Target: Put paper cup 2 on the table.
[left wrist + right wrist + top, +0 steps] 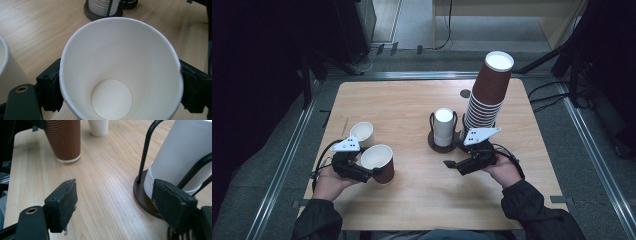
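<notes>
High view, taken from left to right: the left gripper sits near the front left corner of the pale wooden tabletop and has a brown paper cup with a white inside clamped between its jaws. A small white paper cup stands just behind it, toward the left edge. In the left gripper view the brown cup's open mouth faces the camera with a black jaw pressed against each side of its wall, so the jaws stand fairly wide yet are loaded, and the cup's long axis leans a little off upright.

Toward the middle of the tabletop stands a dark round wire holder with a stack of white paper cups. A tall, leaning stack of brown paper cups rises just to its right, nearer the right edge.

The right gripper rests in front of those two stacks. In the right gripper view its jaws stand apart with nothing but bare wood between them.

The held cup lies well to the left of both stacks, level with the front of the tabletop. Any move to join it to them would, I judge, run rightward and away from the person. The empty right gripper is much the nearer to the holder.
</notes>
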Demonstrator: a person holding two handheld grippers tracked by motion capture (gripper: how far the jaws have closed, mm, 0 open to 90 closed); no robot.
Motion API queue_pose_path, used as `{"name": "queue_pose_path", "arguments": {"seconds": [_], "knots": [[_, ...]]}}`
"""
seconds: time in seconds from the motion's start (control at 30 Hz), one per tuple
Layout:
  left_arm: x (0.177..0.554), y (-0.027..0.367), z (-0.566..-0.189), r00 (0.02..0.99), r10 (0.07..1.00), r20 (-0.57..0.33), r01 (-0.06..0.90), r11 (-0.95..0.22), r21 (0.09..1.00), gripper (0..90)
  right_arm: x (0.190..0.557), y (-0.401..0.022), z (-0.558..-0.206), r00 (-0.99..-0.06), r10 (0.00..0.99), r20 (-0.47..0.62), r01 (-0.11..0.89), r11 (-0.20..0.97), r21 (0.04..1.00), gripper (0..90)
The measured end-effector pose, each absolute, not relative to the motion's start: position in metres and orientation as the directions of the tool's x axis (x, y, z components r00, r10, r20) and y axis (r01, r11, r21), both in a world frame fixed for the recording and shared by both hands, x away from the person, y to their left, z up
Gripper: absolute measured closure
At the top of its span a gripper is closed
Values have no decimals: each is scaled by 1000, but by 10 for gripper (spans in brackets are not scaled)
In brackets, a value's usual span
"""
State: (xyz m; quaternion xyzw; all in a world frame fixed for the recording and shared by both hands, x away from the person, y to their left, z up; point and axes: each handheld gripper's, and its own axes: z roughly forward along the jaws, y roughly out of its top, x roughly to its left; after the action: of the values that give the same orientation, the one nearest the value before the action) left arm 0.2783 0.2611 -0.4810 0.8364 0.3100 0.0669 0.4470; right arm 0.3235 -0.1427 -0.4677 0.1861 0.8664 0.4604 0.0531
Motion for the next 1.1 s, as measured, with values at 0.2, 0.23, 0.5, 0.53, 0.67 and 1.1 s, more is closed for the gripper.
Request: {"name": "queue_pose_path", "arguments": {"seconds": [0.2, 0.23, 0.5, 0.53, 0.67, 1.1], "knots": [[280, 273, -487, 790, 600, -127, 442, -412, 797, 119, 323, -140, -470, -927, 369, 70, 268, 520, 811, 214], [281, 275, -487, 787, 605, -123, 440, -410, 799, 119, 323, -140, -471, -926, 371, 70, 271, 523, 808, 218], [281, 275, -489, 792, 598, -122, 433, -410, 802, 110, 323, -137, -473, -927, 368, 69, 272, 533, 801, 220], [281, 275, -489, 790, 600, -125, 438, -410, 800, 106, 323, -137, -473, -928, 368, 65, 268, 536, 801, 221], [280, 274, -487, 791, 600, -118, 447, -436, 782, 91, 323, -137, -472, -926, 372, 66, 270, 531, 803, 226], [282, 266, -479, 788, 601, -135, 487, -474, 734, 68, 324, -136, -473, -929, 363, 75, 276, 544, 793, 228]]}}
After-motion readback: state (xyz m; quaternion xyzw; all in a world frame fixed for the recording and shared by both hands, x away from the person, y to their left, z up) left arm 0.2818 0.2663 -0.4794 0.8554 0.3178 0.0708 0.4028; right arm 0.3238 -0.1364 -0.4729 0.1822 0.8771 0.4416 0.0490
